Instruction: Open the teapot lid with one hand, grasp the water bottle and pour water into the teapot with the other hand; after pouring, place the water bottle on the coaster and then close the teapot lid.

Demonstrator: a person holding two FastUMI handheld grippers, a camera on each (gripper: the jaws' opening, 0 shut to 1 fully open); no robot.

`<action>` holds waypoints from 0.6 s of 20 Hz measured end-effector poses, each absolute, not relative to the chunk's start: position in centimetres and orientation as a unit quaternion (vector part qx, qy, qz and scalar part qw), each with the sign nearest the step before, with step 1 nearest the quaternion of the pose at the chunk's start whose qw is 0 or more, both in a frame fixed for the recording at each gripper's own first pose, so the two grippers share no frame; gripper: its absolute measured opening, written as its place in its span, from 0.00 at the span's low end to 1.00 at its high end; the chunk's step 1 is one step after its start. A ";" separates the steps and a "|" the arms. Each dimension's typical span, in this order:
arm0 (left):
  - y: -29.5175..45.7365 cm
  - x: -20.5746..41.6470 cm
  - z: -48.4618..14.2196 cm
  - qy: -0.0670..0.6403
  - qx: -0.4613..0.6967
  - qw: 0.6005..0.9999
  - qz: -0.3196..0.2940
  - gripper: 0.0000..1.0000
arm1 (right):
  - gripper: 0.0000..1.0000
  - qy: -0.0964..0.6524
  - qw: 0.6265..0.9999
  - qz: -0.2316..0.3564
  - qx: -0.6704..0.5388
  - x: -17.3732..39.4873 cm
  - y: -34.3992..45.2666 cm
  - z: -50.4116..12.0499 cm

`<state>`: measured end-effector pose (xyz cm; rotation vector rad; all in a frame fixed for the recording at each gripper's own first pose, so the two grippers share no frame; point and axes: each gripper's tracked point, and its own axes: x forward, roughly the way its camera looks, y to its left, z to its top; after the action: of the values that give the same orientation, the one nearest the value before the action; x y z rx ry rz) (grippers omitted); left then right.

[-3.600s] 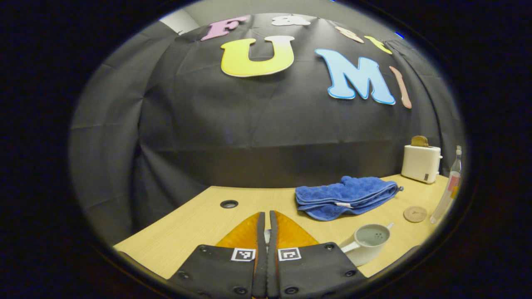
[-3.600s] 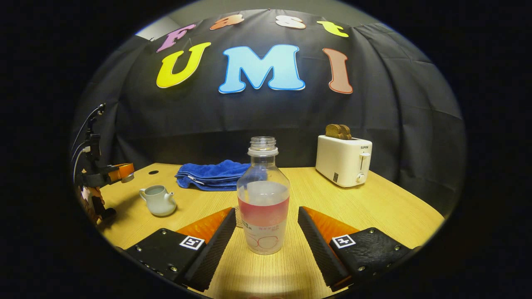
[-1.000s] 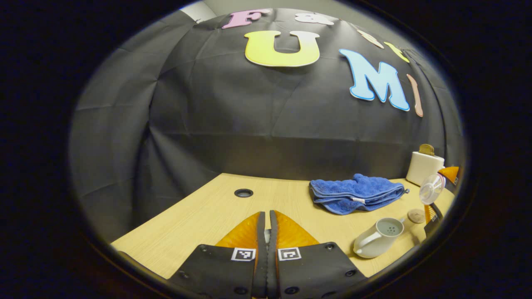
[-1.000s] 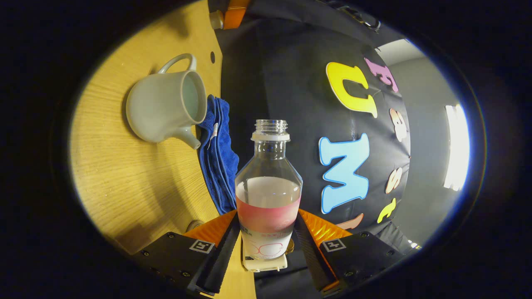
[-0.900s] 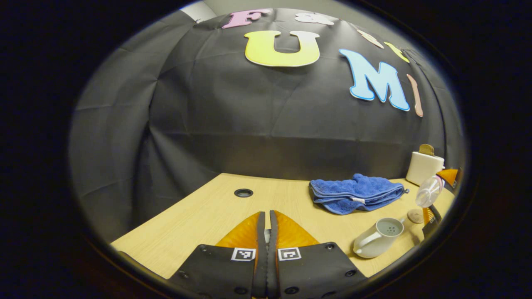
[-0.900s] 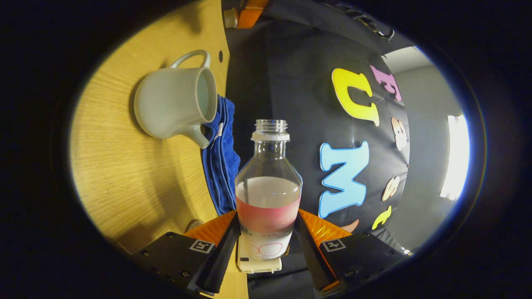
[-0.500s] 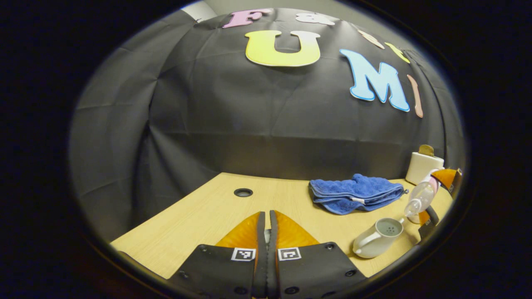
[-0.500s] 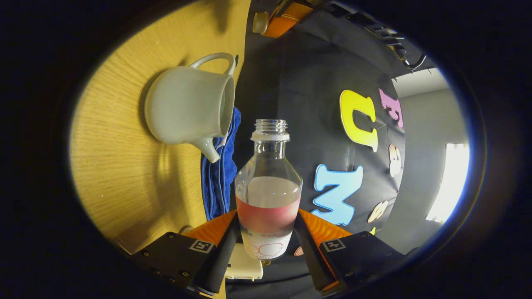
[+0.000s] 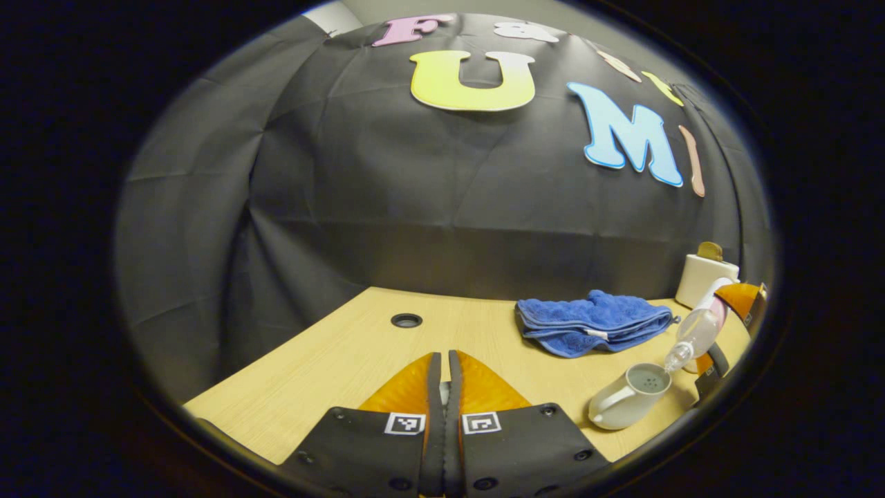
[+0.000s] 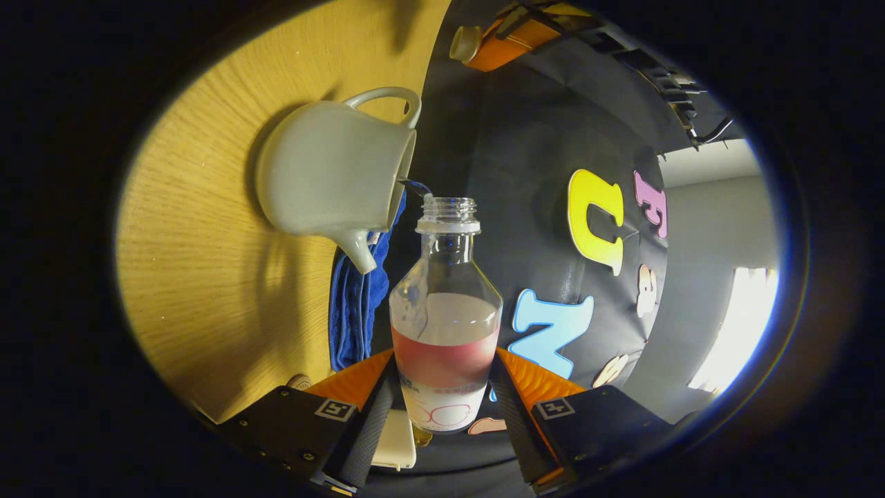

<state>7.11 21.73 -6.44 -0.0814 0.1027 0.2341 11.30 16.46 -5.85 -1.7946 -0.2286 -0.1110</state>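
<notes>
In the right gripper view my right gripper [image 10: 442, 366] is shut on a clear water bottle [image 10: 446, 318] with a pink label, tipped over sideways. Its open mouth sits at the rim of the pale lidless teapot [image 10: 332, 176], and a thin stream of water [image 10: 415, 185] runs into it. In the left gripper view the tilted bottle [image 9: 695, 330] points down at the teapot [image 9: 626, 402] at the far right. My left gripper [image 9: 442, 358] is held off to the side, shut on the small teapot lid [image 10: 464, 43], seen in the right gripper view.
A folded blue towel [image 9: 594, 324] lies behind the teapot on the wooden table [image 9: 332, 373]. A white toaster [image 9: 704, 280] with bread stands at the back right. The table has a round cable hole [image 9: 406, 320]. Black cloth walls close off the back.
The right gripper grasped the bottle, lifted it and tipped it steadily further; its mouth now reaches the teapot's rim and water flows. The left gripper has stayed still with the lid.
</notes>
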 end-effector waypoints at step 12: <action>21.8 7.0 -6.4 0.055 -0.040 0.991 0.118 0.07 | 0.79 -0.108 0.602 -0.055 -0.789 11.3 16.2 -5.2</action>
<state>7.05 21.83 -6.41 -0.0809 0.1101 0.2368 11.33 16.19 -5.18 -1.8279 -0.2497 -0.1281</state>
